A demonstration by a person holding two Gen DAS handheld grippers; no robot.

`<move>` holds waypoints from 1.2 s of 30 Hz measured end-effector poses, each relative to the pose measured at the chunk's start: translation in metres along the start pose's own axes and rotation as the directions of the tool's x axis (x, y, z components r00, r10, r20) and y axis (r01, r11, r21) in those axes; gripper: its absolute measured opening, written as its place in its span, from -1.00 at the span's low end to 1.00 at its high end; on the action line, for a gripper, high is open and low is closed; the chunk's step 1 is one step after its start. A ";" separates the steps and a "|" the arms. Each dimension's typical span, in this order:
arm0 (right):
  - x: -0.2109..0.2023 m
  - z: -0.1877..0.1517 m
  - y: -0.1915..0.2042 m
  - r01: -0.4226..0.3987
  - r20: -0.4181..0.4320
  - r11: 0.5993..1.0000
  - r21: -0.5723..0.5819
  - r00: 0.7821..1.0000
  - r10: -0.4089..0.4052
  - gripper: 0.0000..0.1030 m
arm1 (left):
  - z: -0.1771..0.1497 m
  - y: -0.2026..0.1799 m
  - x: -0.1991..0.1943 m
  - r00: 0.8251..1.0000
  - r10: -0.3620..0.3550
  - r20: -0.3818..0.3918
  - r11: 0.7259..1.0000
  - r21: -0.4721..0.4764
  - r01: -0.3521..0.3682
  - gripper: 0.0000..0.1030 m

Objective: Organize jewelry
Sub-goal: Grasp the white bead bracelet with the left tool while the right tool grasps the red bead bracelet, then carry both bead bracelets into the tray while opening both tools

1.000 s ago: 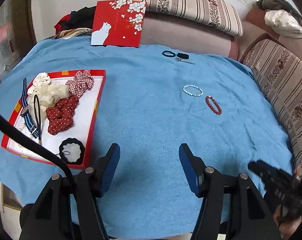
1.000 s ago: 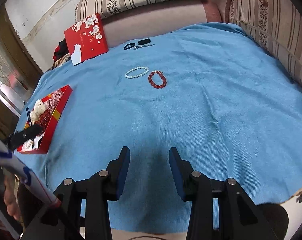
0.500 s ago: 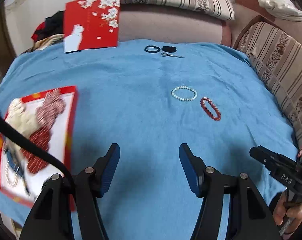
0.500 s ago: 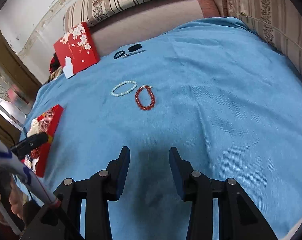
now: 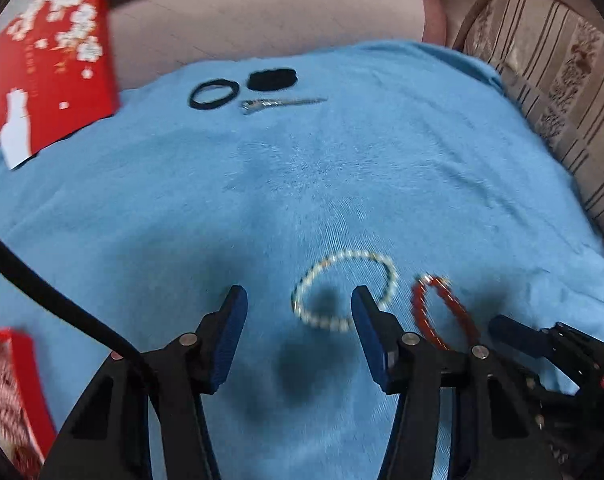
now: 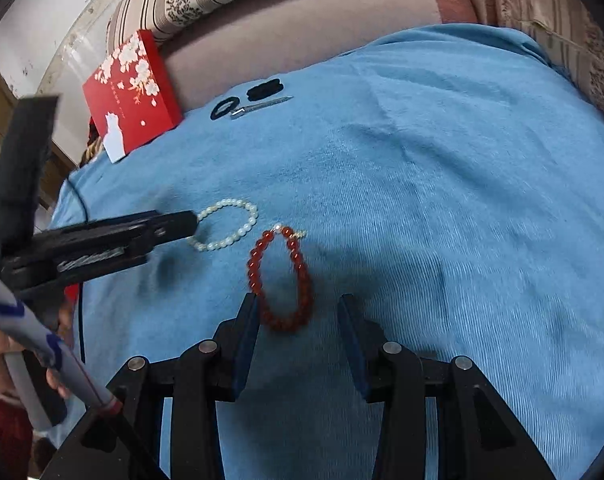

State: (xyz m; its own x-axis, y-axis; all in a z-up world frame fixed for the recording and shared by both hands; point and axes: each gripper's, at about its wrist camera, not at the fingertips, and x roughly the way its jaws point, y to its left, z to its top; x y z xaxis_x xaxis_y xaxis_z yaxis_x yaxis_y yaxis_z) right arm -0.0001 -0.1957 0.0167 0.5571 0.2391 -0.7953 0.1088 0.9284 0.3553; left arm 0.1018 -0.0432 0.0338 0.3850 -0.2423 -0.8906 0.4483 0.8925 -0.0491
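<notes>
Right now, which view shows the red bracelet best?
The right wrist view: the red bracelet lies whole and fairly sharp ahead of the open right hand-held gripper. The left wrist view shows it blurred and partly hidden.

On the cloth (image 6: 441, 184), two bead bracelets (image 6: 280, 276) lie side by side near its middle. A hair tie (image 5: 213, 94), a clip (image 5: 280, 103) and another band (image 5: 272, 79) lie together near the far edge, with a box lid (image 6: 132, 94) leaning at the far left corner.

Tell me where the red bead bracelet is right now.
The red bead bracelet lies on the blue cloth just ahead of the right gripper, with the white bead bracelet beside it on its left.
</notes>
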 end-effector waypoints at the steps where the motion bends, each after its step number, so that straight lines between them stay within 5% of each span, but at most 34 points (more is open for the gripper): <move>1: 0.002 0.002 0.001 0.006 0.004 1.000 -0.015 1.000 -0.006 -0.15 | 0.003 -0.002 0.006 1.000 -0.007 -0.003 1.000 0.008 0.007 0.03; 8: 0.012 0.004 0.007 0.013 0.012 0.997 -0.074 1.000 -0.012 -0.18 | 0.007 -0.028 0.027 1.000 0.001 -0.002 0.992 0.127 0.000 0.03; 10: 0.015 0.003 0.011 0.018 0.015 0.996 -0.092 1.000 -0.017 -0.52 | 0.005 -0.031 0.026 1.000 0.003 0.014 0.991 0.136 -0.005 -0.29; 11: 0.016 0.002 0.012 0.014 0.012 0.995 -0.097 1.000 -0.013 -0.66 | 0.004 -0.032 0.024 1.000 -0.006 0.019 0.992 0.129 0.004 -0.75; 12: 0.018 0.002 0.012 0.012 0.008 0.995 -0.099 1.000 -0.011 -0.80 | 0.005 -0.031 0.023 1.000 -0.030 0.006 0.993 0.115 0.029 -0.90; 18: -0.003 0.001 0.007 -0.028 0.043 0.998 -0.057 0.999 0.030 -0.84 | 0.000 -0.016 -0.009 0.995 -0.101 0.017 0.995 0.016 0.101 -0.90; 26: -0.068 -0.011 0.025 -0.065 0.104 0.994 -0.085 0.992 0.074 -0.84 | -0.031 0.007 -0.113 0.982 -0.139 0.124 0.987 -0.058 0.147 -0.90; 36: -0.110 -0.035 0.088 -0.132 0.113 0.973 -0.189 0.981 0.155 -0.84 | -0.114 0.082 -0.220 0.986 -0.001 0.169 0.986 -0.162 0.028 -0.90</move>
State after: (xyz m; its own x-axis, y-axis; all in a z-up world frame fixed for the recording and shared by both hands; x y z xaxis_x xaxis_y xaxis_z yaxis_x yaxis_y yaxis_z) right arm -0.0809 -0.1307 0.1181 0.6567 0.3465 -0.6698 -0.1232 0.9255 0.3581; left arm -0.0379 0.1269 0.1740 0.5155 -0.3038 -0.8012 0.3228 0.9350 -0.1468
